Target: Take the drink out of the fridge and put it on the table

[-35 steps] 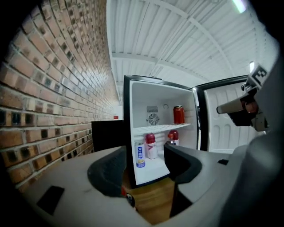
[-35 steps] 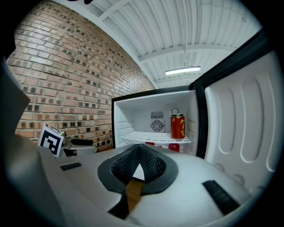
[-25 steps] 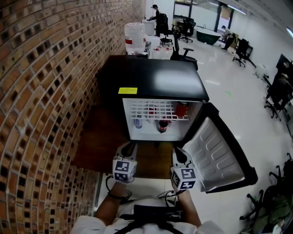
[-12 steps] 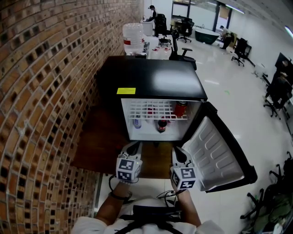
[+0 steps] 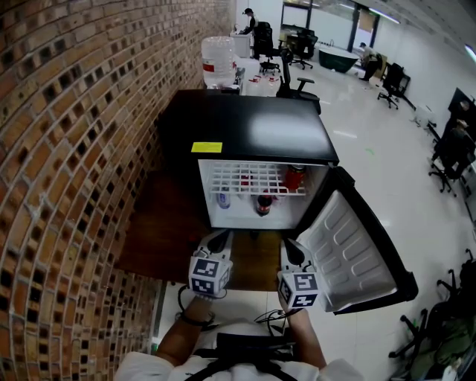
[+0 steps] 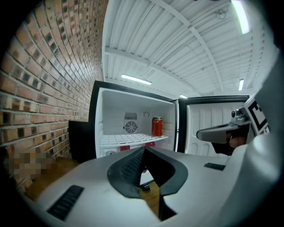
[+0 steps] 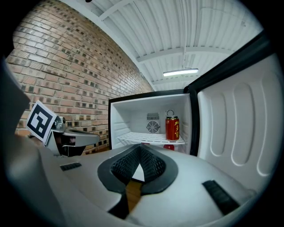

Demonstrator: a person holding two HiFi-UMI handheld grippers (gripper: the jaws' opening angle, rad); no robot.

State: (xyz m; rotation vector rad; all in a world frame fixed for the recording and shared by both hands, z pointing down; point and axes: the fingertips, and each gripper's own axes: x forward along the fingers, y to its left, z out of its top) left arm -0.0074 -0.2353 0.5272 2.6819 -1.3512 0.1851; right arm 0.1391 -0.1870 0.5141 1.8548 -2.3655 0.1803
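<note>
A black mini fridge stands with its door swung open to the right. A red drink can is upright on the white wire shelf, at its right end; it also shows as the can and the can. Below the shelf stand a dark bottle and a pale one. My left gripper and right gripper hover side by side just in front of the fridge opening. Both are shut and hold nothing: left gripper, right gripper.
A brick wall runs close along the left. The fridge sits on a brown wooden floor patch. A white surface lies under my grippers. Behind the fridge are a water jug and office chairs; a person stands far back.
My left gripper has shifted slightly right and forward. The right gripper and the fridge contents have not moved.
</note>
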